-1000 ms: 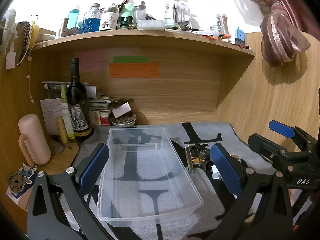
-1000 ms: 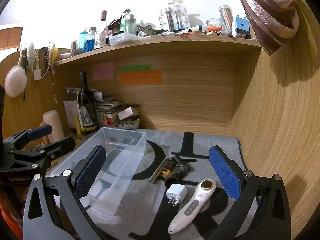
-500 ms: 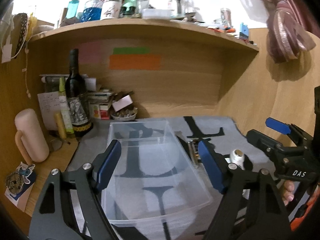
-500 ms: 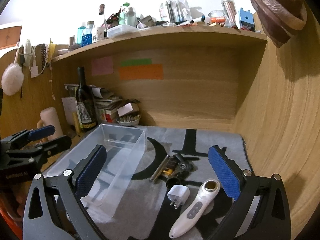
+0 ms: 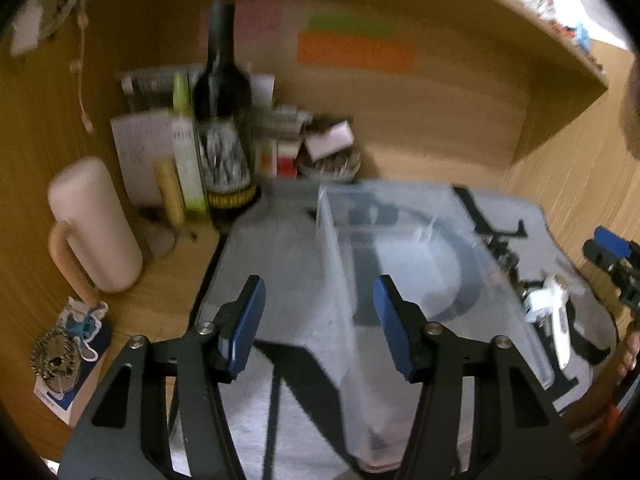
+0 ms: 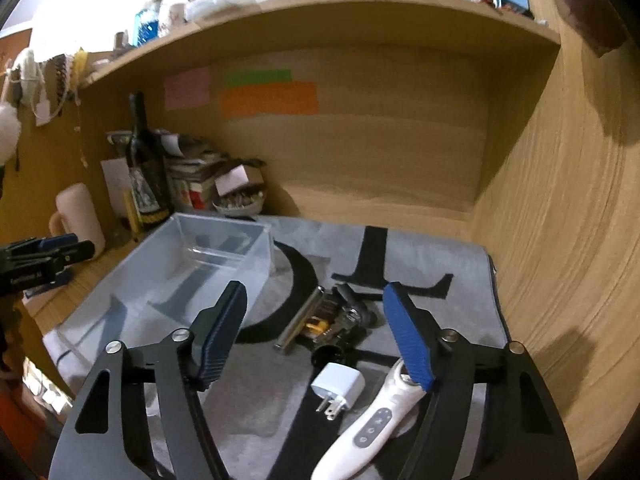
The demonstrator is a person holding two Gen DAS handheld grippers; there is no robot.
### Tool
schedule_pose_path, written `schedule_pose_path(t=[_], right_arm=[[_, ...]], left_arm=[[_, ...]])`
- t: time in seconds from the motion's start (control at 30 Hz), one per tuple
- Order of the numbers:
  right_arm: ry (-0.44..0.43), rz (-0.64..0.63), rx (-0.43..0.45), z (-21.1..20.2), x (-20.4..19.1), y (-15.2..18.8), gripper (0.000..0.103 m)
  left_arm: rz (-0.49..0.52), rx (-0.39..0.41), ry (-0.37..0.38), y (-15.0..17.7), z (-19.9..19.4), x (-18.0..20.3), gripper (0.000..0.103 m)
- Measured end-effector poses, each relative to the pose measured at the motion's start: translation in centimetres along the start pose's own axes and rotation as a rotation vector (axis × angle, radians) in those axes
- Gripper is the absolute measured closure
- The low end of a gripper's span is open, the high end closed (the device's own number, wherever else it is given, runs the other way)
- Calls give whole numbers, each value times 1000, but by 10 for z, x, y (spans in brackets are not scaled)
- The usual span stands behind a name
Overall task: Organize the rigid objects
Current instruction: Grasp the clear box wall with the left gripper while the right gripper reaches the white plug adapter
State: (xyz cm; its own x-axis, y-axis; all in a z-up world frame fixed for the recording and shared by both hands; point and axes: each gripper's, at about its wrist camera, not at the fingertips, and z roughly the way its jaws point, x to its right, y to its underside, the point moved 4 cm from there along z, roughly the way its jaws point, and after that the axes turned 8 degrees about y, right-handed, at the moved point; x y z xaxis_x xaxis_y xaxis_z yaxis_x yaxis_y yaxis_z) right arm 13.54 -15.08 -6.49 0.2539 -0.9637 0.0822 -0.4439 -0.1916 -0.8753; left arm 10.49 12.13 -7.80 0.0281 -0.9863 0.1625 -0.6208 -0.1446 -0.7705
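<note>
now, from the left wrist view, the left gripper (image 5: 318, 320) is closing astride the near left wall of the clear rectangular plastic bin (image 5: 400, 264), pads not yet pressing it. it looks set to steady the empty bin on the grey mat with black letters (image 5: 272, 264).

from the right wrist view, the right gripper (image 6: 320, 336) is closing on nothing, above the white plug adapter (image 6: 338, 386), white handheld device (image 6: 368, 436), metal cylinder (image 6: 300, 320) and black and yellow tool (image 6: 336, 316). next, lower onto one.

Home desk nook w/ wine bottle (image 6: 145, 168)
</note>
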Motion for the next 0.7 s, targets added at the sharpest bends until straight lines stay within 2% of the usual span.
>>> schedule_pose_path(t=[0.1,0.2,0.4,0.47,0.7], right_arm=[[13,-3,-48,14,6,4,37],[15,2,-116,32,11,11,45],[25,2,-242,63,21,30,49],[30,-2,-272,71,23,34,49],[14,37,-365,83,30,51,50]], left_arm=[[-18,-74,23,6,16,-8,56],[-24,-119,68,9,27,-8,57],[3,-182,110,12,42,0,62],[5,-212,126,14,49,2,72],[-14,-271,173,22,67,6,85]])
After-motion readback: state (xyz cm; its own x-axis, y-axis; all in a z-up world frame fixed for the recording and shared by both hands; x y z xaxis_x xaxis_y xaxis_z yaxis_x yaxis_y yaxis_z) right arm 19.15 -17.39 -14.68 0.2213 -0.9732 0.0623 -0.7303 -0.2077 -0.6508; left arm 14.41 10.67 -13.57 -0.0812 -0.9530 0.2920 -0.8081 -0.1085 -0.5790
